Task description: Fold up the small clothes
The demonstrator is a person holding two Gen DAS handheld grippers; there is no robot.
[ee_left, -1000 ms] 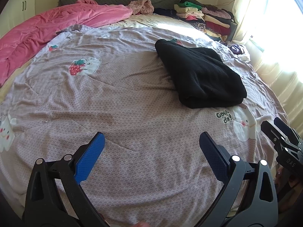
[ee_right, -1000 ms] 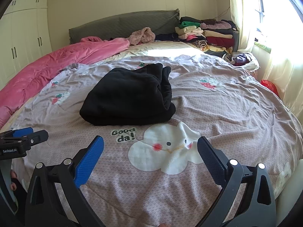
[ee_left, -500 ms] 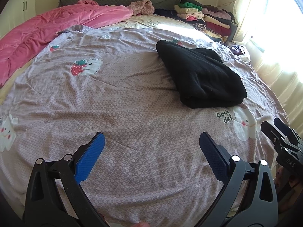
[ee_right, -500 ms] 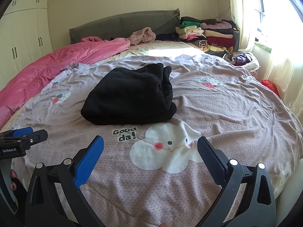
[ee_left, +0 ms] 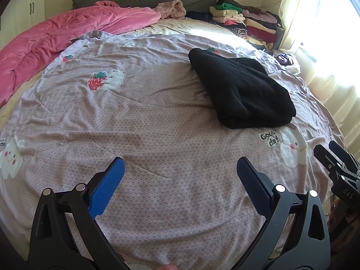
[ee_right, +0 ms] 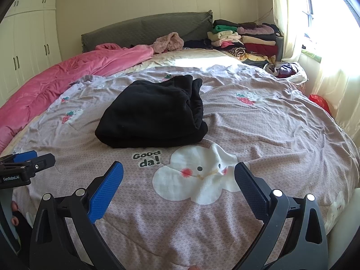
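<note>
A black garment lies folded in a thick bundle on the mauve printed bedspread. In the right wrist view the black garment sits straight ahead, beyond the "Good da!" print. My left gripper is open and empty, low over the near part of the bed, with the garment ahead to its right. My right gripper is open and empty above the white cloud print, short of the garment. Each gripper shows at the edge of the other's view.
A pink quilt lies along the left side of the bed. Stacks of folded clothes stand at the far right by the dark headboard. A curtained window is on the right, white wardrobes on the left.
Both views have shifted very slightly; the garment sits a touch lower in frame. Both grippers stay open and nothing has been taken hold of.
</note>
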